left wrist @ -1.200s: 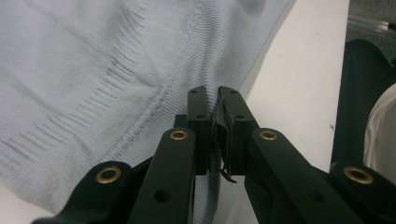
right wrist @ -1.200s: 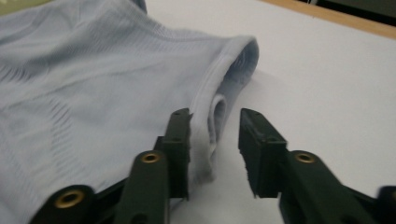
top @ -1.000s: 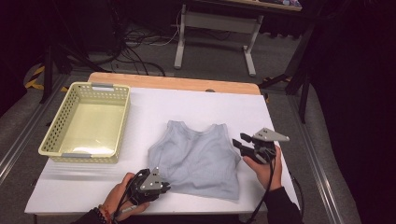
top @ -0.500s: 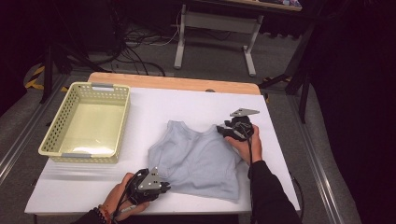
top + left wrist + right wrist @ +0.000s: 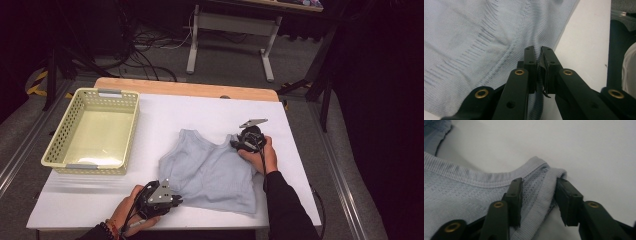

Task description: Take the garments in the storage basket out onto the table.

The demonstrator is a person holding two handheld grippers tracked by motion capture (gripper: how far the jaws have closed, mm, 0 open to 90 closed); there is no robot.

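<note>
A light blue sleeveless knit top [image 5: 210,172] lies spread flat on the white table [image 5: 200,110]. My left gripper [image 5: 175,200] sits at the top's near left corner, shut on the hem. In the left gripper view the jaws [image 5: 538,72] pinch a fold of the fabric [image 5: 474,37]. My right gripper [image 5: 236,144] rests at the top's far right shoulder strap. In the right gripper view it [image 5: 540,195] is open, with the ribbed strap [image 5: 544,192] lying between its jaws.
A pale yellow plastic basket [image 5: 55,150] stands on the left part of the table. A wooden strip [image 5: 185,89] runs along the table's far edge. Cables and a white stand [image 5: 230,30] are on the floor beyond.
My right gripper has moved from the top's right side forward and left to the shoulder strap. The left gripper has stayed shut on the hem.
</note>
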